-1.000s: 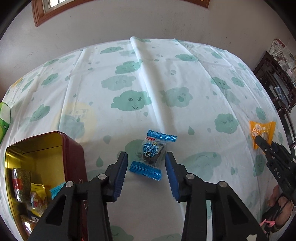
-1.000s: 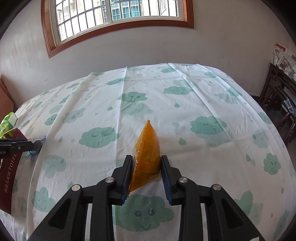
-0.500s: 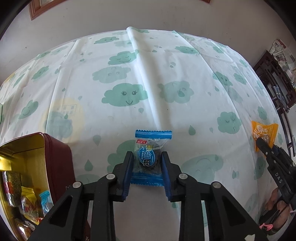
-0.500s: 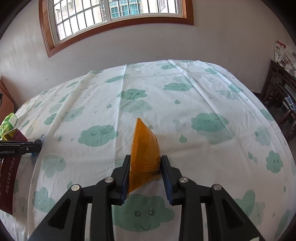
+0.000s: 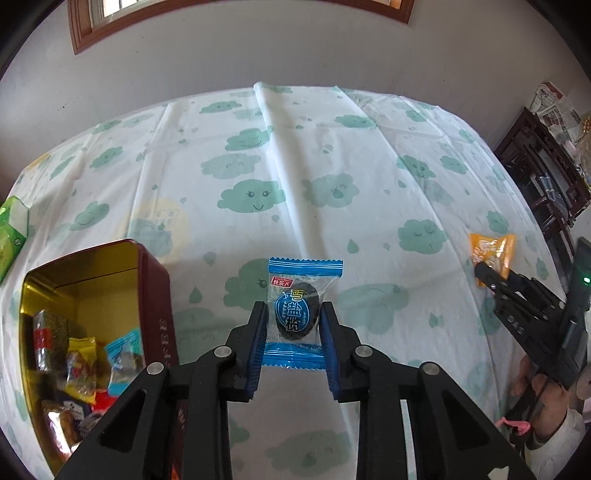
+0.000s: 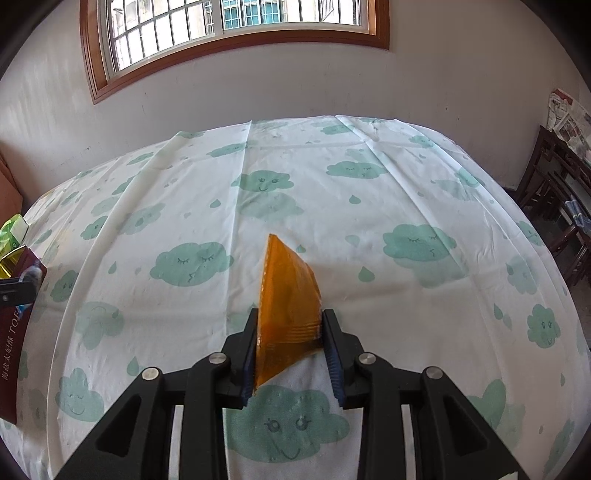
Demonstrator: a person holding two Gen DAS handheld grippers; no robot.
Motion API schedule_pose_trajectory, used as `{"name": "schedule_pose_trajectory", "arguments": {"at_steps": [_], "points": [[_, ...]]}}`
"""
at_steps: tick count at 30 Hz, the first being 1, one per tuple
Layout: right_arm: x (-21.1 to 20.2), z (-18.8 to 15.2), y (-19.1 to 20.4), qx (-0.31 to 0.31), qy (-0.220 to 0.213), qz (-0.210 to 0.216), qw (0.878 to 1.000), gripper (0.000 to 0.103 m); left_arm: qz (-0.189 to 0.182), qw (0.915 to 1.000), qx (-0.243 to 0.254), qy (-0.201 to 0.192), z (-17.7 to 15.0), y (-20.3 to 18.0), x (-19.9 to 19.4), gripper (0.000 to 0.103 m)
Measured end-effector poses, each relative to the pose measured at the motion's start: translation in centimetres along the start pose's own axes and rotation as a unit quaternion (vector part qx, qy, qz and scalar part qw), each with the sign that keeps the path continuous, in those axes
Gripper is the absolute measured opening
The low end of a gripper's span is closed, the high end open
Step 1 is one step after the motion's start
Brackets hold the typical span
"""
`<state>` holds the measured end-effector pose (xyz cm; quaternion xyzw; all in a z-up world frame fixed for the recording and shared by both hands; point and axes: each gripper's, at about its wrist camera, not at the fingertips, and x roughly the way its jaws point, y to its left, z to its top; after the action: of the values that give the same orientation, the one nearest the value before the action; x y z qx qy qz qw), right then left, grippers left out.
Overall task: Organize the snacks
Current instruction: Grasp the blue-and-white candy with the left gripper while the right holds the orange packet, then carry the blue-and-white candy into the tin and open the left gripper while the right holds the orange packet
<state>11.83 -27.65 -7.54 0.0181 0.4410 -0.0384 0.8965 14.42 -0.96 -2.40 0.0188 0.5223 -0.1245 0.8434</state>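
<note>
Change since the earlier frames: left tool (image 5: 292,325) has closed from a wide stance onto the blue-wrapped snack (image 5: 300,314), which now sits higher against the cloth pattern, apparently lifted clear; right tool holds as before.

Left wrist view, near to far:
- Left tool, lower centre: blue pads clamped on both sides of the blue-wrapped snack, gripped across its middle so the crimped ends stay free.
- Open tin (image 5: 92,295), lower left: gold inside, dark red outside, already holding several wrapped snacks; judged the collecting place, just beside the tool for a short carry.
- Right tool (image 5: 491,278), right edge: a person's hand (image 5: 546,398) behind it, tips at the orange packet (image 5: 491,256).
- Tabletop (image 5: 332,147), under a white cloth with green clouds, filling the frame's middle.
- Green carton (image 5: 13,232), left edge.

Right wrist view:
- Right tool (image 6: 290,332), lower centre: narrow, pinching the orange packet (image 6: 288,295) edge-on, so it stands up between the pads, ready to carry.
- Window (image 6: 236,22), top.
</note>
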Motion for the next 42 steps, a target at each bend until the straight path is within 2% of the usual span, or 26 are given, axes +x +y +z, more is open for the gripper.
{"name": "schedule_pose_trajectory", "arguments": {"at_steps": [7,16,27,34,42], "points": [[0.1,0.0,0.1,-0.004,0.001,-0.006,1.000,0.032,0.003,0.9995,-0.014,-0.028,-1.5,1.4,-4.4,0.025],[0.2,0.0,0.3,-0.012,0.003,-0.015,1.000,0.032,0.040,0.9970,-0.043,-0.050,-3.6,6.3,-7.8,0.025],[0.2,0.0,0.3,-0.013,0.003,-0.016,1.000,0.032,0.081,0.9912,-0.092,-0.048,-5.5,12.0,-8.6,0.025],[0.2,0.0,0.3,-0.013,0.003,-0.016,1.000,0.032,0.099,0.9885,-0.104,-0.047,-5.7,14.1,-8.6,0.025],[0.2,0.0,0.3,-0.013,0.003,-0.016,1.000,0.032,0.104,0.9868,-0.118,-0.040,-5.8,15.7,-7.9,0.025]]}}
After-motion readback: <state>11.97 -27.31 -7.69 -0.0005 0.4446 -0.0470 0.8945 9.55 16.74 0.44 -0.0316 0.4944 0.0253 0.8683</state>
